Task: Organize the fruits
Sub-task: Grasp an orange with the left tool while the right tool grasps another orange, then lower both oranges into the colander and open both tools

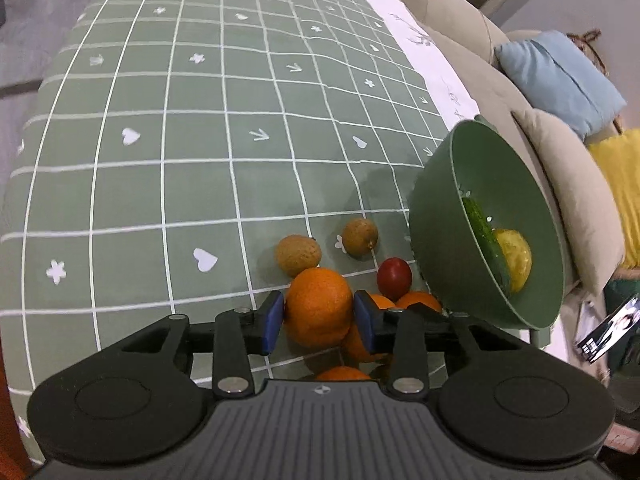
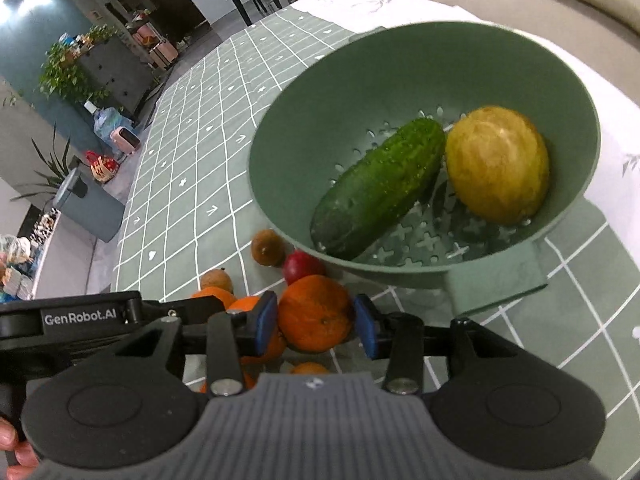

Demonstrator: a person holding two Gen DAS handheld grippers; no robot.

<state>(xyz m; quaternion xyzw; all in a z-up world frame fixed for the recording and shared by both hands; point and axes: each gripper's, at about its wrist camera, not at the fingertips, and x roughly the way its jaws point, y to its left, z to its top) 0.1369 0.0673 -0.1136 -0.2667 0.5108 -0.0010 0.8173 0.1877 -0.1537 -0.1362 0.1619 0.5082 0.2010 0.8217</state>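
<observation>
Both jaws narrow, we clamp an orange in the left gripper (image 1: pixel 319 317), another in the right gripper (image 2: pixel 315 322), green bowl (image 2: pixel 472 52) beside, cucumber (image 2: pixel 378 186) inside.

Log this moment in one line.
left gripper: shut on orange | right gripper: shut on second orange | bowl: cucumber, yellow fruit

Home living room, sofa (image 1: pixel 472 56), cushions (image 1: pixel 560 80)

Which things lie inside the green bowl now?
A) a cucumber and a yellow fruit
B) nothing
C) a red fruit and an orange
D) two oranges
A: in the right wrist view the green bowl holds a cucumber beside a yellow fruit; the oranges lie outside it.
</observation>
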